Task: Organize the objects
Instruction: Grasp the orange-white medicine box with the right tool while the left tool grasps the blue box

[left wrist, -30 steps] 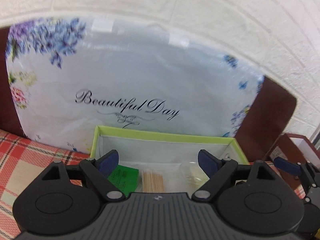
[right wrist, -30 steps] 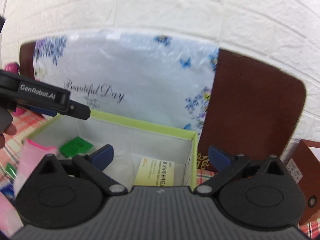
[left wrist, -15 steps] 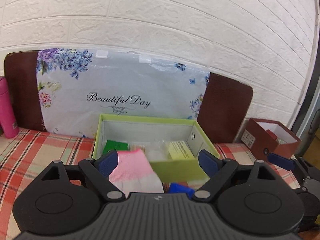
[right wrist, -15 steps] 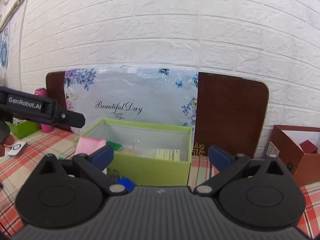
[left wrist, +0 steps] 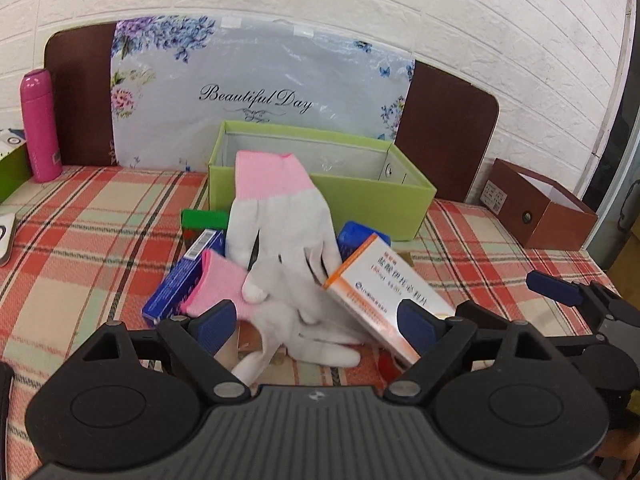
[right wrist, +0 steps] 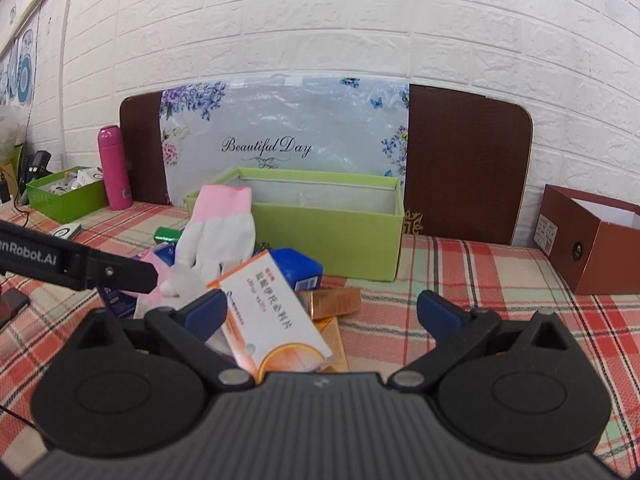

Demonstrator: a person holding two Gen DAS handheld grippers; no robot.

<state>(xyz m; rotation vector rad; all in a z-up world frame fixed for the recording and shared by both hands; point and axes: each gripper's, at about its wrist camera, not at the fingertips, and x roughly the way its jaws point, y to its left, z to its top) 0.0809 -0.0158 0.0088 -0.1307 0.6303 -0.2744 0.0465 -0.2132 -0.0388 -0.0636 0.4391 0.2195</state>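
A light green box (left wrist: 360, 200) (right wrist: 332, 240) stands on the plaid tablecloth against a floral board. In front of it lies a pile: white gloves with pink cuffs (left wrist: 280, 232) (right wrist: 218, 232), a white and orange medicine box (left wrist: 384, 296) (right wrist: 272, 320), blue boxes (left wrist: 184, 276) (right wrist: 298, 268), a green box (left wrist: 204, 218) and gold boxes (right wrist: 332, 300). My left gripper (left wrist: 316, 326) is open and empty, just short of the pile. My right gripper (right wrist: 322, 312) is open and empty, to the pile's right. The left gripper's arm (right wrist: 72, 264) crosses the right wrist view.
A pink bottle (left wrist: 38, 124) (right wrist: 114, 168) stands at the back left. A second green box (right wrist: 66, 196) with small items sits far left. A brown box (left wrist: 540, 208) (right wrist: 588, 240) stands at the right. A small white device (left wrist: 6, 236) lies at the left edge.
Both grippers have pulled back and up from the green box. The pile in front of the box has come into view. Both grippers stay open.
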